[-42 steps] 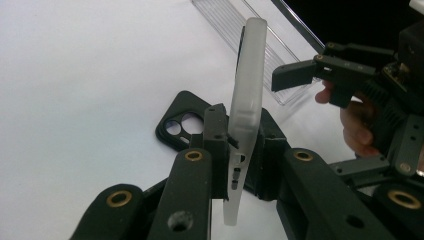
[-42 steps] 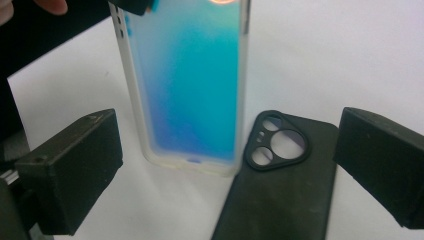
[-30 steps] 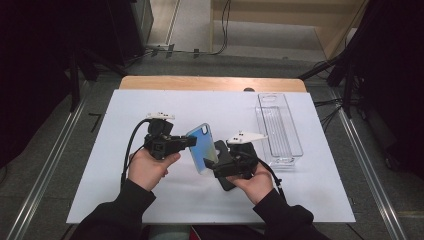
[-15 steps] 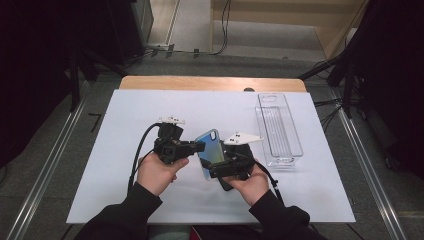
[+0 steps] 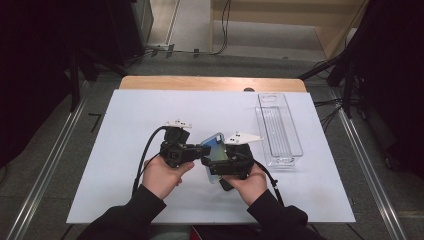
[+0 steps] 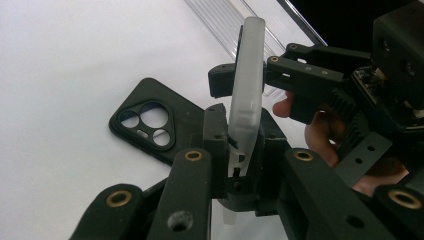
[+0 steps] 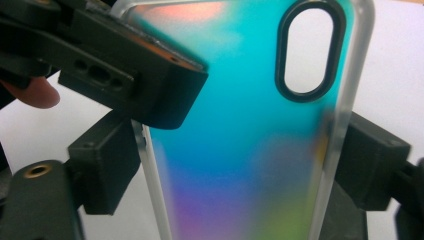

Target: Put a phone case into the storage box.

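You are holding the iridescent phone case (image 5: 214, 150) up off the white table (image 5: 125, 115), between your two grippers near the table's middle. Your left gripper (image 6: 239, 165) is clamping its jaws flat against the two faces of the case near one end, so in the left gripper view you are seeing the case edge-on, standing upright as a frosted strip. Your right gripper (image 7: 240, 165) is gripping the same case across its width, one jaw pressing on each long frosted edge; in the right gripper view the blue-green back with its oval camera opening is facing the lens, and a jaw of the left gripper is crossing the upper left corner. A black phone case (image 6: 152, 125) with a three-lens cutout is lying flat on the table just behind the held one. A clear plastic tray (image 5: 278, 127) is sitting off to your right, well apart from both grippers
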`<action>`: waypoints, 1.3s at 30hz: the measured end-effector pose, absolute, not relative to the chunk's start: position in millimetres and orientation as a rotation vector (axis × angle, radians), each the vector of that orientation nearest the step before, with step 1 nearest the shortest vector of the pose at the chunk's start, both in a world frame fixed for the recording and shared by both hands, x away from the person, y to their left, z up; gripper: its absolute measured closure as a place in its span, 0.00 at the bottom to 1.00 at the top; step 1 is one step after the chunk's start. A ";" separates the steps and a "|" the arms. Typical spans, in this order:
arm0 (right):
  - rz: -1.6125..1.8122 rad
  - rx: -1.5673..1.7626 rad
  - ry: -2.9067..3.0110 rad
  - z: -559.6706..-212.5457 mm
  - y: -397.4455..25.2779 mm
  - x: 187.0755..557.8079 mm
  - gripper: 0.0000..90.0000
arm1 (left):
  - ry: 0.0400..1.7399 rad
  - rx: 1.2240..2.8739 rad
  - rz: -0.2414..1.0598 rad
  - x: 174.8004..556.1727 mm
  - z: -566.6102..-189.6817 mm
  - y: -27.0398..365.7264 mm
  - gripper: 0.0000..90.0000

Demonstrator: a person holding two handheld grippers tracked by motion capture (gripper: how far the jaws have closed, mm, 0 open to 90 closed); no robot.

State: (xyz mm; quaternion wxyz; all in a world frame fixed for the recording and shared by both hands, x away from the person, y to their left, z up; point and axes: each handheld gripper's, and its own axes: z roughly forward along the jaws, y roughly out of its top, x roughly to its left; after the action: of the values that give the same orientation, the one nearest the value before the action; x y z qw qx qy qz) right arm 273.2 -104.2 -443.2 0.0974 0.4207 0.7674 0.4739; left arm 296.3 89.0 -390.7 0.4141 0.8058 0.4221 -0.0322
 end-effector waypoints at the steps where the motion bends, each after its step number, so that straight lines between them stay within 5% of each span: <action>1: 1.398 1.242 2.275 -443.1 -104.1 273.1 0.16 | 1.064 2.026 -0.080 296.4 -390.8 89.0 0.90; 6: 1.394 1.239 2.284 -442.1 -104.0 273.1 0.17 | 1.052 2.020 -0.090 296.7 -389.7 90.3 0.89; 31: 1.404 1.236 2.306 -439.2 -126.3 282.0 0.17 | 0.834 2.069 -0.122 292.2 -378.6 109.5 0.37; 39: 1.423 1.232 2.304 -435.1 -134.7 284.0 0.17 | 0.764 2.120 -0.083 288.7 -397.8 114.9 0.37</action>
State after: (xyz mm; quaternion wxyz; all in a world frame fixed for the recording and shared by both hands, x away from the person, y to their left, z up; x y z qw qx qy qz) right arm 284.0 -134.7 -435.1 0.0831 0.4126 0.7718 0.4766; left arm 288.7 114.9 -397.8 0.4288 0.8494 0.3058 -0.0333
